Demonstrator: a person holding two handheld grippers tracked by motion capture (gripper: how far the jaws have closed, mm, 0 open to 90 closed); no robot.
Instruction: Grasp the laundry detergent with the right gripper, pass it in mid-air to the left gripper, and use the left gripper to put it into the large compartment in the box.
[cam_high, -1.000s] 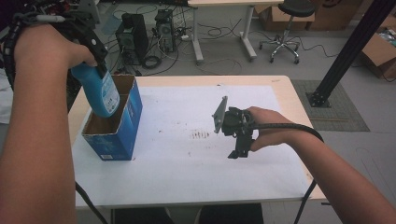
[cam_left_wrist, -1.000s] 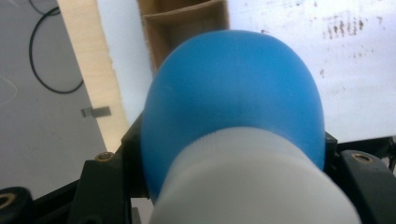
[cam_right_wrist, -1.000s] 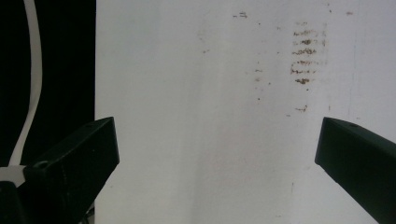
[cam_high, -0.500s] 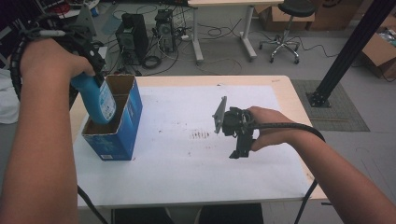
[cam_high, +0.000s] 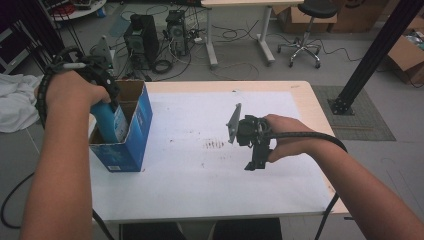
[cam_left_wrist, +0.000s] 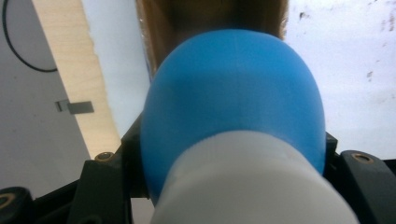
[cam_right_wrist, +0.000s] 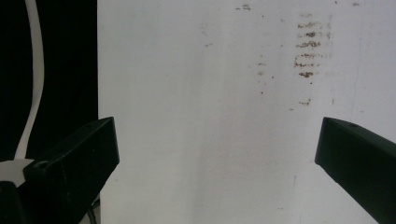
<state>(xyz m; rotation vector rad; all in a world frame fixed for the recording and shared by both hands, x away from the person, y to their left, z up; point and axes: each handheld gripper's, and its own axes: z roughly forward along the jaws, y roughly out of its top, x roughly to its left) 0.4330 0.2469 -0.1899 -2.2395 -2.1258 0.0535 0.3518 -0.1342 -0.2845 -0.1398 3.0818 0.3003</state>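
Two grippers — left clamps blue bottle above box; right wide open.

A grey floor runs behind the pale wooden table — computer towers sit there amid loose cables (a tangle). A wheeled office chair stands farther back, with cardboard boxes at right.

High view: fixed above the near edge, facing forward and down over the whole table and the floor beyond. Left gripper view: very near, looking down along a blue bottle into the box, both also in the high view. Right gripper view: close, straight down on the white tabletop; its brown stains match the high view's mid-table marks.
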